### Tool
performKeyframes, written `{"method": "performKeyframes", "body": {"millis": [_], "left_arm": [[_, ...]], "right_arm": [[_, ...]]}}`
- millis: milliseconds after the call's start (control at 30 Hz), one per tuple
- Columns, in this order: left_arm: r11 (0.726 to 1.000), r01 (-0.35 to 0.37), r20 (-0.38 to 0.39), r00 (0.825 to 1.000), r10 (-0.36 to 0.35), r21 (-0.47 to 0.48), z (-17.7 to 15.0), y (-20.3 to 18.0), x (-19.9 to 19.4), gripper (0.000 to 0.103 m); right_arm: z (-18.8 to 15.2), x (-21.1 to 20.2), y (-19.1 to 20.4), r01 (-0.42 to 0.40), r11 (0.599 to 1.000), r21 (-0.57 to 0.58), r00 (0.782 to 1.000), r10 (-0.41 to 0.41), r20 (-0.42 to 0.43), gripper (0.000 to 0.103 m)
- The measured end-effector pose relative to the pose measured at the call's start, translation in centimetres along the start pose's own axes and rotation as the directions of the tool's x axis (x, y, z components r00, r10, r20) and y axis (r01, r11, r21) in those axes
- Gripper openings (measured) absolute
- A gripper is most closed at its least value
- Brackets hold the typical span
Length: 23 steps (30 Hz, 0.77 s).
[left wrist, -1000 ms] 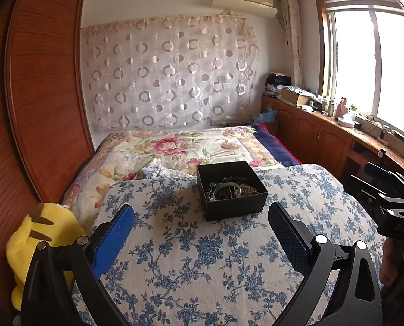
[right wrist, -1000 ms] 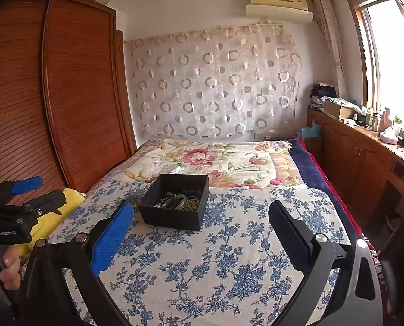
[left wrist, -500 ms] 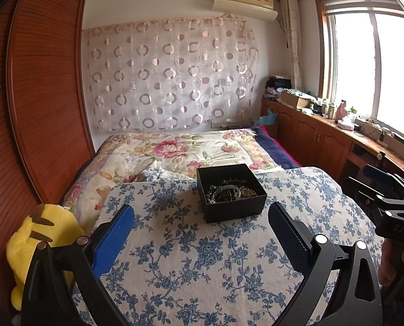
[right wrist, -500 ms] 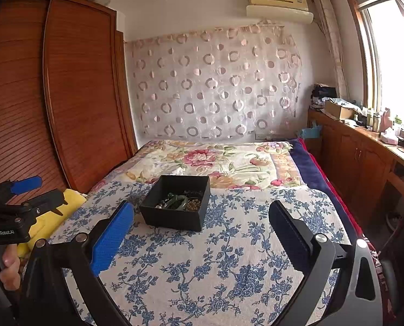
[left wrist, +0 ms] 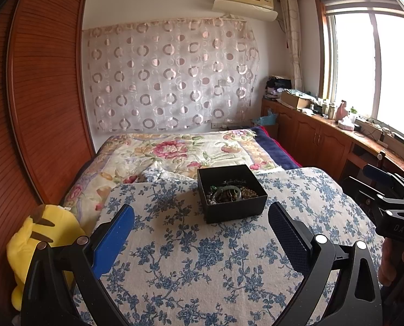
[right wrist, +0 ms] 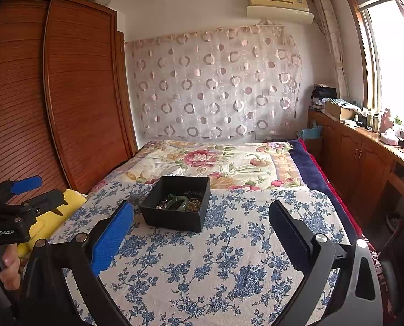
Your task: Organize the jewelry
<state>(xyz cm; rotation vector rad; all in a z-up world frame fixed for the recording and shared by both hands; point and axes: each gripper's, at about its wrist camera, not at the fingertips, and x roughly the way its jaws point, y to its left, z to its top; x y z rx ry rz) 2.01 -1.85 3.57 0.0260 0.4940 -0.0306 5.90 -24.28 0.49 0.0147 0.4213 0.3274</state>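
A black open box [left wrist: 236,209] sits on the blue-flowered cloth [left wrist: 191,258] on the bed. It holds a tangle of jewelry: a green bangle [left wrist: 227,192] and brown bead strings [left wrist: 249,191]. The box also shows in the right wrist view [right wrist: 174,218], with the bangle [right wrist: 178,201] inside. My left gripper [left wrist: 201,226] is open and empty, short of the box. My right gripper [right wrist: 201,226] is open and empty, back from the box and to its right. Each gripper shows at the edge of the other's view.
A yellow plush toy [left wrist: 30,241] lies at the bed's left edge beside the wooden wardrobe [left wrist: 39,95]. A floral quilt [left wrist: 180,149] covers the far bed. A wooden counter [left wrist: 338,135] with clutter runs under the window on the right.
Both views have shifted only slightly; the box sits a touch higher in the left wrist view. Both grippers stay open and empty.
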Motion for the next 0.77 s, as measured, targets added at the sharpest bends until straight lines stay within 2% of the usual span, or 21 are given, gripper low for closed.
{"method": "performKeyframes", "body": {"millis": [767], "left_arm": [[1.000,-0.002,-0.001,1.000,0.002,-0.003,0.29,0.07,-0.14,0.095]], "right_arm": [[-0.06,-0.01,0.03,-0.001,1.000,0.001,1.000,0.001,0.000,0.100]]}}
